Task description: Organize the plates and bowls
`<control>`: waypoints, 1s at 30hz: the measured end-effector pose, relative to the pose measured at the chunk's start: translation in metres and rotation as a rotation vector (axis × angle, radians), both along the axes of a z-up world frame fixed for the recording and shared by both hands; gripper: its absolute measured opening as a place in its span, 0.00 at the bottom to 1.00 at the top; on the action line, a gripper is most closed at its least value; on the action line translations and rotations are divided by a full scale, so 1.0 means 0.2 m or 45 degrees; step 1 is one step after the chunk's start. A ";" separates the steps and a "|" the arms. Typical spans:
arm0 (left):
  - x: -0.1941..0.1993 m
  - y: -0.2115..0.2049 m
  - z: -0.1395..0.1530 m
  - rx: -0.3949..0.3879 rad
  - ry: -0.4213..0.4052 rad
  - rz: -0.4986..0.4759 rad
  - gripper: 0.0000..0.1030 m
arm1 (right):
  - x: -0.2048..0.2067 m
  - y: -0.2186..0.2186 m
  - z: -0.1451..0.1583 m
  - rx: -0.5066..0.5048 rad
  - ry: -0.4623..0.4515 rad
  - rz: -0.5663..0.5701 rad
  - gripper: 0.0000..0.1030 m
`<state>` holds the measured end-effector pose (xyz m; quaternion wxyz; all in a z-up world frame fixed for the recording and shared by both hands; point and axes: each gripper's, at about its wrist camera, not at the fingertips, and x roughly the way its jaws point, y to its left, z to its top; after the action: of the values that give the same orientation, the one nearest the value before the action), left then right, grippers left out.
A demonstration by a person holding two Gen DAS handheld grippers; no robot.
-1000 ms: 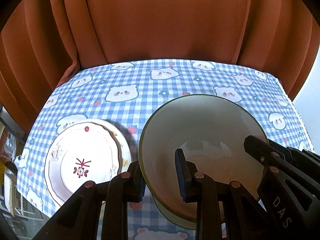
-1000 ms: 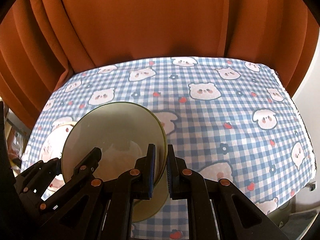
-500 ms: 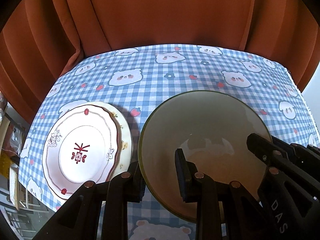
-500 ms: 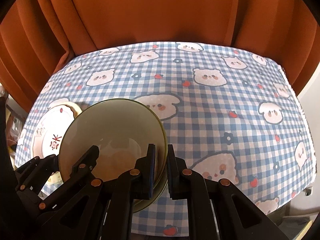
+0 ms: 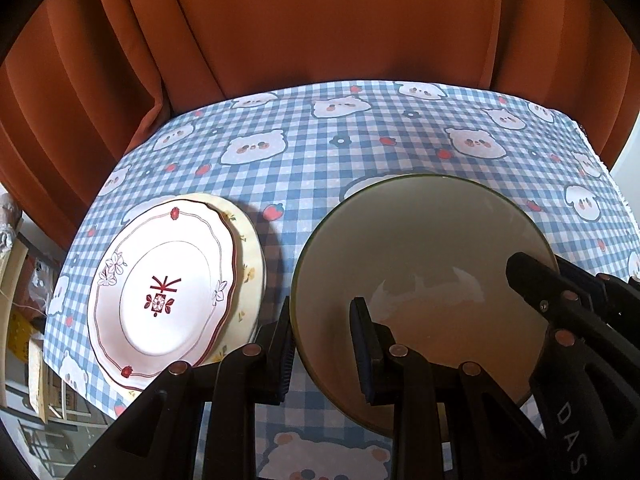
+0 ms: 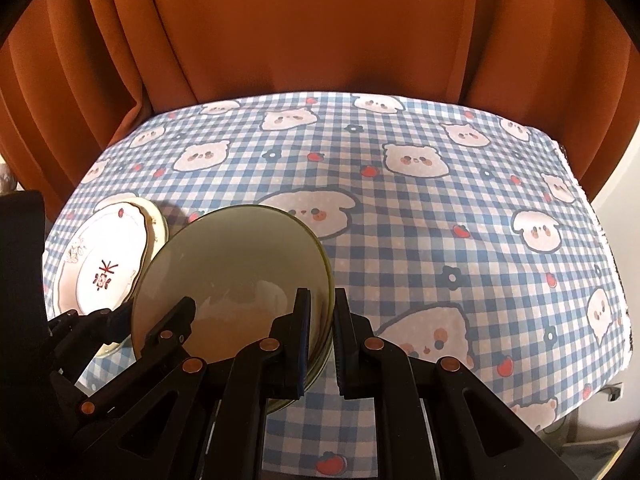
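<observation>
Both tools clamp the same olive-rimmed bowl [image 5: 424,280]. The left tool [image 5: 324,344] pinches the near-left part of the rim, one finger outside the wall and one inside. The right tool [image 6: 320,336] pinches the right edge in the same way, its fingers nearly together on the thin wall. The bowl hangs tilted, just ahead of the fingers in both views, above the near part of the checked worktop [image 6: 440,208]. Whether its base touches the cloth yet cannot be told.

The main risk, as I judge it, is a slip: two narrow pinches on a smooth glazed rim give little hold against twisting. If the two hands sink at uneven rates, the wall could rotate out of one pair of pads and the bowl could drop or swing. A second risk is collision. The stacked plates [image 5: 160,284] sit just to the left of the left tool, with the bowl's rim close to them, so a drift that way could knock the rim against the stack. Letting go while the bowl is tilted could make it rock or roll on the soft cloth.

The bowl is empty, showing only glare inside. The white plate with the red motif is bare too and lies on top of a cream plate [image 5: 250,256], slightly off centre.
</observation>
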<state>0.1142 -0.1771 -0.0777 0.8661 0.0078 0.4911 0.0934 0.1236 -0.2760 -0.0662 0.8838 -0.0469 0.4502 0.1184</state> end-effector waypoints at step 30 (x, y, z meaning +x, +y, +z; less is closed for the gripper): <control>0.11 0.15 -0.08 -0.399 0.129 -0.279 0.71 | 0.05 0.05 0.00 0.036 0.165 -0.145 0.65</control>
<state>0.1370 -0.1480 -0.0929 0.8358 -0.0692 0.5388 -0.0796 0.1327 -0.2655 -0.0668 0.8586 -0.0011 0.5068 0.0769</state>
